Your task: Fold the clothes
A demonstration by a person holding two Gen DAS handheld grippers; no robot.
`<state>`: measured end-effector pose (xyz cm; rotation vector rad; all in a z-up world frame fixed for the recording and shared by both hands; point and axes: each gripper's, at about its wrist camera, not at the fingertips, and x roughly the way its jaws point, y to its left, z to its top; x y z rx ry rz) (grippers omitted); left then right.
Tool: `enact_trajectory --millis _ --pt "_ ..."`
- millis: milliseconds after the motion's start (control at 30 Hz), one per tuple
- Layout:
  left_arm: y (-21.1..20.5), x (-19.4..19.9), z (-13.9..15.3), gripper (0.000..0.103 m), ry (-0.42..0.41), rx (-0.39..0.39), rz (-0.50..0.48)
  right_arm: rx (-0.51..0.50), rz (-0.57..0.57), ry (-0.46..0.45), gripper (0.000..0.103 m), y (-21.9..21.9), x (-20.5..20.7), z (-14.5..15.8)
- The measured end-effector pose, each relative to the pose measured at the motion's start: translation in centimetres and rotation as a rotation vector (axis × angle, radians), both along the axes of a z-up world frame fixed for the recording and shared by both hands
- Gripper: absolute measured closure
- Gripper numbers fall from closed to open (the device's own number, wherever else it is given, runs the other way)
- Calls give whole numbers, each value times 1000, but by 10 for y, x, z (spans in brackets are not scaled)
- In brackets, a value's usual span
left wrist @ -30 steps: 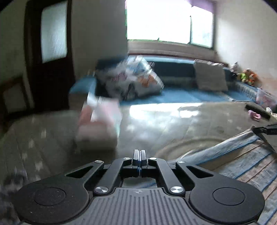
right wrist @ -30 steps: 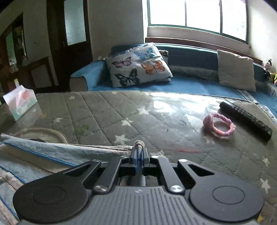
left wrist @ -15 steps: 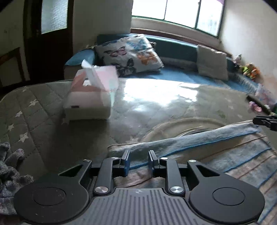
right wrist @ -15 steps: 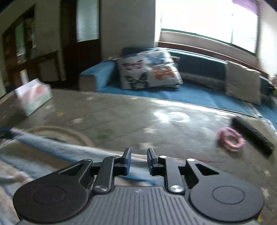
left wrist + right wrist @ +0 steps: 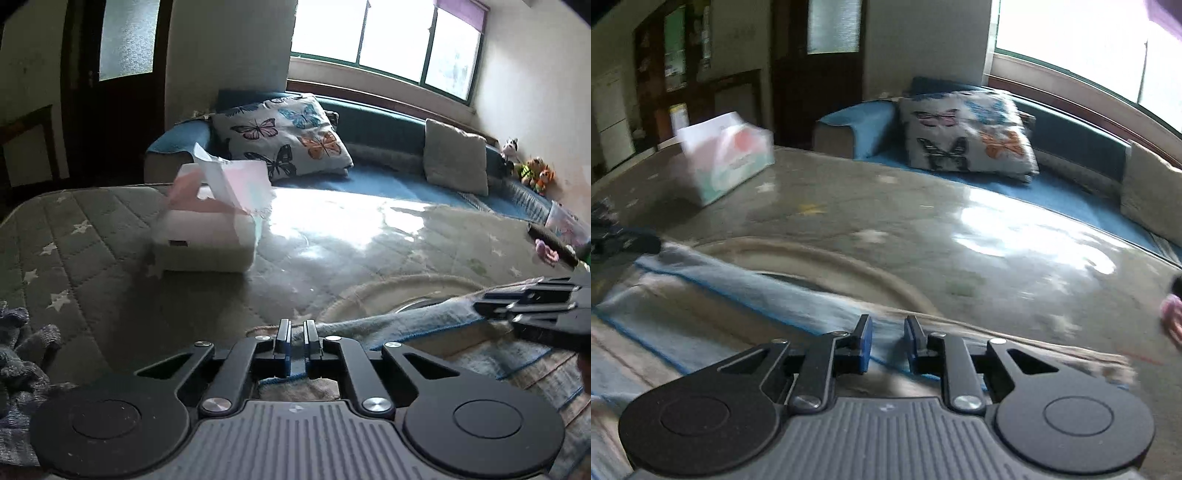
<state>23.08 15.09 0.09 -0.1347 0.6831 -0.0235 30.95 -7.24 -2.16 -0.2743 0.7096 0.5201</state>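
A light blue cloth point(image 5: 406, 325) with dark blue stripes and beige bands lies partly folded on the grey star-quilted table point(image 5: 92, 258). My left gripper point(image 5: 297, 332) is at its left corner, jaws nearly together with the cloth's edge pinched between them. In the right wrist view the same cloth point(image 5: 720, 280) runs under my right gripper point(image 5: 888, 328), which stands open over the folded far edge with the fabric between its fingers. The right gripper point(image 5: 532, 302) also shows side-on at the right of the left wrist view.
A tissue box point(image 5: 207, 236) stands on the table's far left, and a grey knit garment point(image 5: 18, 365) is bunched at the near left. A pink hair tie point(image 5: 548, 253) lies far right. A sofa with a butterfly pillow point(image 5: 284, 140) is behind the table.
Both grippers were shut a second ago, then opened. The left one has since closed on the cloth's corner. The right one has moved left along the cloth's edge and stays open.
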Motion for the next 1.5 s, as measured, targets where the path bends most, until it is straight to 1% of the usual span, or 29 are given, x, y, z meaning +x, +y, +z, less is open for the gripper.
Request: enact_trajectory --millis 67,133,267,300,367,433,500,600,633,667,733,767,867,933,1033,1133,1200,1233,1300,1400,1500 --pt "4 -1 1 95 5 -6 13 3 35 -5 85 17 -5 -1" --pt "9 -2 1 94 11 -15 31 27 66 9 85 32 -7 0" --pt "20 -3 -2 84 33 -49 61 82 118 37 85 58 -10 0" --pt "22 -3 -3 83 41 -59 71 91 127 41 85 62 -10 0" --pt "27 -4 -6 77 51 -88 79 112 152 49 85 66 -11 1" --pt "28 -3 -9 76 66 -119 73 129 177 57 84 69 -12 2" --pt "26 -1 -9 75 63 -120 70 122 206 64 84 67 -15 3" --pt "21 2 -9 78 57 -115 63 107 241 63 84 62 -21 4" --pt "19 4 -10 81 56 -102 55 108 253 66 84 61 -23 4" --pt "17 5 -10 94 54 -89 47 110 261 72 84 59 -25 4" --pt "14 6 -11 101 53 -77 36 117 274 85 84 57 -31 5" --pt "13 5 -9 102 39 -71 36 117 283 86 84 56 -33 6" --pt "12 -1 -2 102 -4 -42 39 139 279 86 84 53 -33 9" --pt "11 -5 4 102 -32 -18 43 184 234 101 84 49 -25 10" --pt "10 -12 13 102 -74 18 49 195 177 107 84 50 -16 6" --pt "11 -10 9 102 -52 27 56 178 183 116 83 60 -16 -1" --pt "10 -8 5 101 -34 34 65 168 223 101 84 66 -23 -1" --pt "12 -7 3 98 -23 36 72 171 246 102 84 68 -26 0" --pt "15 -6 0 98 -2 47 93 156 265 91 84 68 -32 2" --pt "17 -8 4 98 -3 51 110 118 221 57 84 54 -30 5" --pt "15 -11 11 98 -8 48 113 102 134 74 84 26 -16 3"
